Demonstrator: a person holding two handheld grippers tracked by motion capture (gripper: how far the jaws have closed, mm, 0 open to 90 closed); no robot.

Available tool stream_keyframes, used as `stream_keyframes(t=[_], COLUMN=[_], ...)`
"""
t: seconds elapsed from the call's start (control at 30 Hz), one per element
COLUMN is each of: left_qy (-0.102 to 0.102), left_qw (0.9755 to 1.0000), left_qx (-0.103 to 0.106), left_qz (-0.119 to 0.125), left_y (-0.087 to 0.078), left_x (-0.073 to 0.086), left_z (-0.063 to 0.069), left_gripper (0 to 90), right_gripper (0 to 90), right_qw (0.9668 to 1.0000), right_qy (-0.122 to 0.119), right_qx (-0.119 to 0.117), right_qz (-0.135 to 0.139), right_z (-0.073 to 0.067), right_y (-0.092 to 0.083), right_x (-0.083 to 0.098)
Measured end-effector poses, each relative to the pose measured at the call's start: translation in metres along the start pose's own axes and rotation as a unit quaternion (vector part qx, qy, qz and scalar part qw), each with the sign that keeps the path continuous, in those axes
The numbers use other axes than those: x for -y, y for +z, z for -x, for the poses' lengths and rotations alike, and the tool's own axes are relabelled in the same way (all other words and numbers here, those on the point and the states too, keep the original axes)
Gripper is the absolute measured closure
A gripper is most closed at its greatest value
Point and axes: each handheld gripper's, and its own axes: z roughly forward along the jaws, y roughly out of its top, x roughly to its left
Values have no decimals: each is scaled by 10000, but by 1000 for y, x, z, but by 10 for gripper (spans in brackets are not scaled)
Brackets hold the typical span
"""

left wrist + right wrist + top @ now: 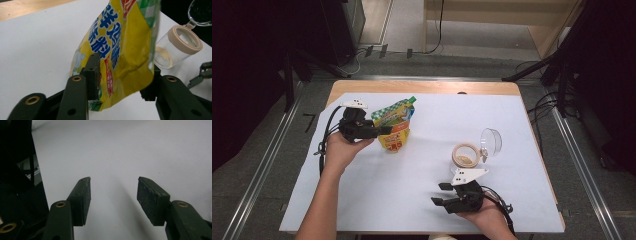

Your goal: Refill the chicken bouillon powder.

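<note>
Left gripper (384, 131) sits at the left-middle of the table, held in the person's left hand (341, 150), jaws pointing toward the table's right side. Between the jaws: a yellow pouch (396, 127) with blue and red print and a green-white checked top. In the left gripper view the pouch (120, 52) stands upright between both pads, the near pad flat against its printed face, the far pad tucked behind its other edge; it looks clamped at the lower part, with the pouch bottom touching or just above the white sheet (422, 175), can't tell which. Pouch top leans toward the back of the table in the high view. Right gripper (441, 194) is near the front edge, right of centre, in the right hand (484, 214), jaws pointing left across the table. Right gripper view: both pads (80, 200) stand well apart with nothing between them, only bare white sheet (120, 150) beyond. So right jaws open, empty. Small clear jar (467, 155) with a beige rim lies just behind the right gripper, its clear flip lid (491, 142) swung open to the right. In the left gripper view the jar (178, 47) lies tilted on its side just past the pouch, with some pale powder inside at the bottom. Jar and pouch are apart, neither gripper touching the jar
</note>
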Motion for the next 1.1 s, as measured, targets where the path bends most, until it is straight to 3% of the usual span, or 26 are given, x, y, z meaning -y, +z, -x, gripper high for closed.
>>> stream_keyframes(t=[0.23,0.4,0.53,0.63,0.83,0.93,1.1], left_qy=[-55,53,245,196,153,137,235], left_qw=[9998,9994,9987,9993,9997,9998,9989], left_qx=[-178,-327,-422,-308,-130,71,275], left_qz=[-53,-56,121,48,-103,-155,-292], left_y=[12,11,4,4,-1,-4,-2], left_x=[2,2,0,-2,-7,-8,-13], left_z=[4,6,8,12,18,22,33], left_gripper=[733,858,896,900,900,900,900], right_gripper=[460,460,460,461,462,463,464], right_qw=[9999,9998,9996,9993,9993,9993,9993], right_qy=[-38,-74,-36,57,2,6,2], right_qx=[1,31,15,-21,53,61,108], right_qz=[167,204,284,378,361,363,368], right_z=[-3,-10,-11,-9,-8,-7,-6], right_y=[9,20,26,35,40,40,40], right_x=[-13,-22,-28,-32,-30,-27,-26])
